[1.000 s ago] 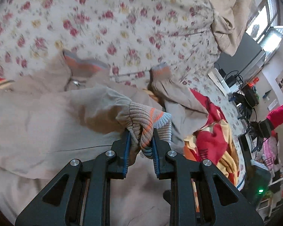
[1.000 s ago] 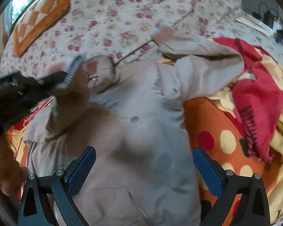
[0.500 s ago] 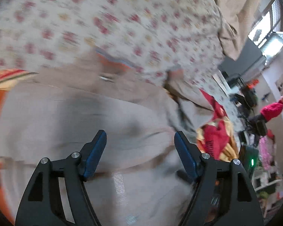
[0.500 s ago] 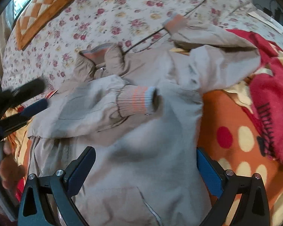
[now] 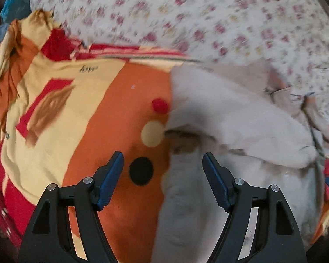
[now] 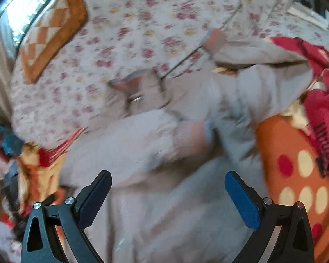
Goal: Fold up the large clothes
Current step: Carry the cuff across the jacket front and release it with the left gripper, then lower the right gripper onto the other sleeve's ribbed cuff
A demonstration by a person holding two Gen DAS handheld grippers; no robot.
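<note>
A large beige jacket [image 6: 164, 197] lies face up on the bed. One sleeve lies folded across its chest, with the striped orange cuff [image 6: 195, 135] near the middle. The other sleeve [image 6: 247, 52] stretches to the upper right. Its collar [image 6: 131, 83] points toward the floral sheet. My right gripper [image 6: 167, 192] is open and empty above the jacket's lower body. My left gripper [image 5: 163, 171] is open and empty over the jacket's left side edge [image 5: 173, 175], where the jacket [image 5: 230, 120] meets the orange blanket.
An orange, red and cream dotted blanket [image 5: 111, 120] lies under the jacket [image 6: 296, 171]. A floral bedsheet [image 6: 131, 22] covers the far bed. An orange checked pillow [image 6: 52, 28] sits at the upper left. A red blanket fold [image 6: 318, 83] lies at the right.
My left gripper let go of the sleeve cuff, opened, and swung left to the jacket's side edge. The sleeve now lies across the chest. My right gripper stayed open.
</note>
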